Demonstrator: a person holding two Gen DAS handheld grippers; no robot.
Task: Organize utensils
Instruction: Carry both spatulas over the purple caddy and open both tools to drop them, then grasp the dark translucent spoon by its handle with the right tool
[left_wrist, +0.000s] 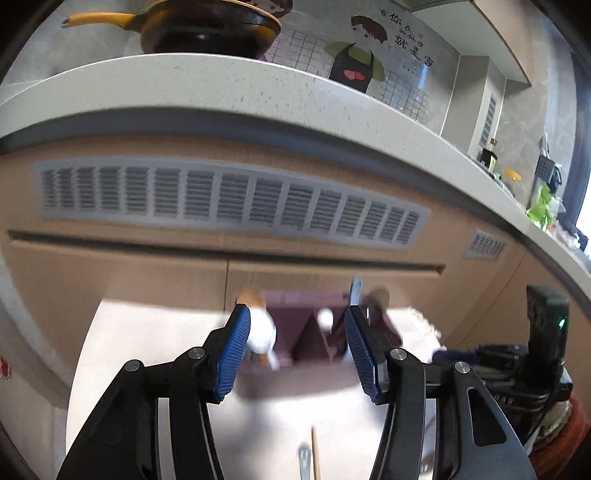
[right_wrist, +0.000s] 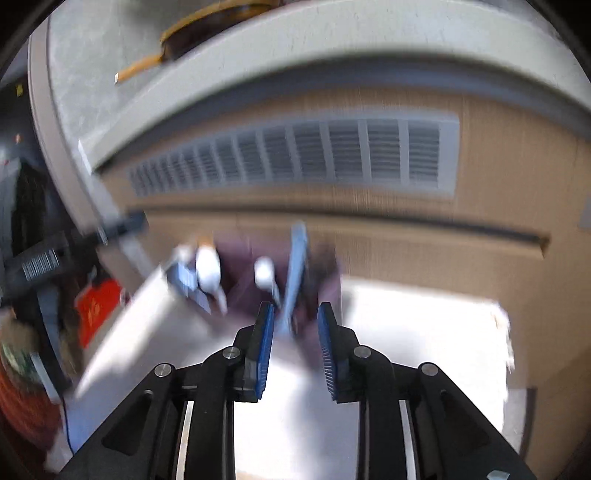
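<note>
Left gripper (left_wrist: 297, 350): fingers spread, nothing between them, facing the purple holder (left_wrist: 314, 343).
White spoon (left_wrist: 260, 332): stands in the holder's left part, just beside the left finger.
Blue utensil (right_wrist: 297, 266): upright in the holder.
Right gripper (right_wrist: 295, 347): fingers parted, not pressing on anything.
Loose utensils (left_wrist: 308, 456): on the white surface (left_wrist: 147, 350), near edge.
Advice: slow down; pick up one loose piece.

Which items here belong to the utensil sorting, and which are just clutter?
Job items:
- purple utensil holder on the white table
- white spoons standing in it
- light blue utensil standing in it
- loose metal utensil and wooden stick near the table edge

Lying about:
- yellow-handled pan on the counter
- green bag far along the counter
- vent grille
</note>
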